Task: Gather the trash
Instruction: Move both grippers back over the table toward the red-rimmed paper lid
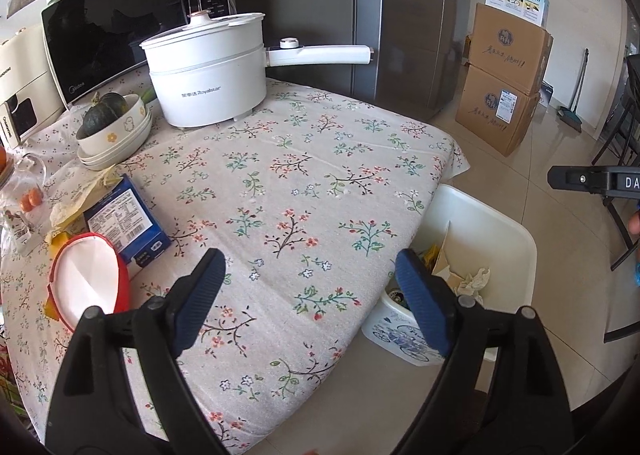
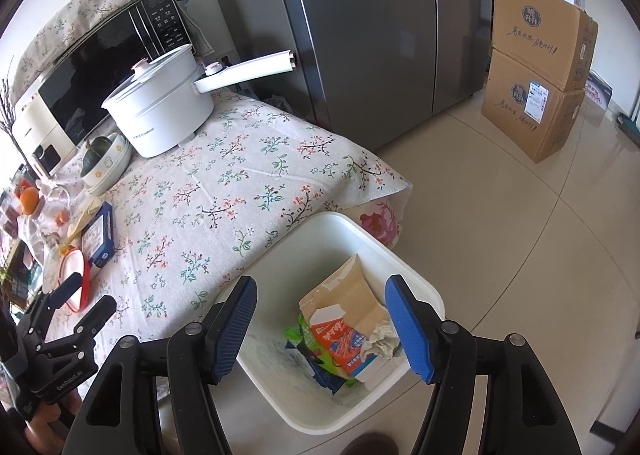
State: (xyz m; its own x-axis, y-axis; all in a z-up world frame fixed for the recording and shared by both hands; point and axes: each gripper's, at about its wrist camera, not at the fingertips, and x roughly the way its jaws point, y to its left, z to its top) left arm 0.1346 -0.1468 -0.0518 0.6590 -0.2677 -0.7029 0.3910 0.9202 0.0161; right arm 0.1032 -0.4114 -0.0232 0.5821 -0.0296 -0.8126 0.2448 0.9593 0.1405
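Your right claw (image 2: pixel 322 325) hangs over the white bin (image 2: pixel 344 223) beside the desk (image 2: pixel 224 191), jaws apart with nothing between them, while the milk carton (image 2: pixel 344 343), torn cardboard (image 2: pixel 352 295) and crumpled tissue (image 2: pixel 382 337) lie inside. More trash seems to wait at the desk's far side: the red-rimmed paper container (image 1: pixel 90 279) and the blue box (image 1: pixel 124 215) just beside it. Swing your left claw (image 1: pixel 306 287) that way and pinch the container by its rim (it looks light and easily crushed), then lift it clear of the box. That left claw is spread wide over bare floral cloth, holding nothing, touching nothing.
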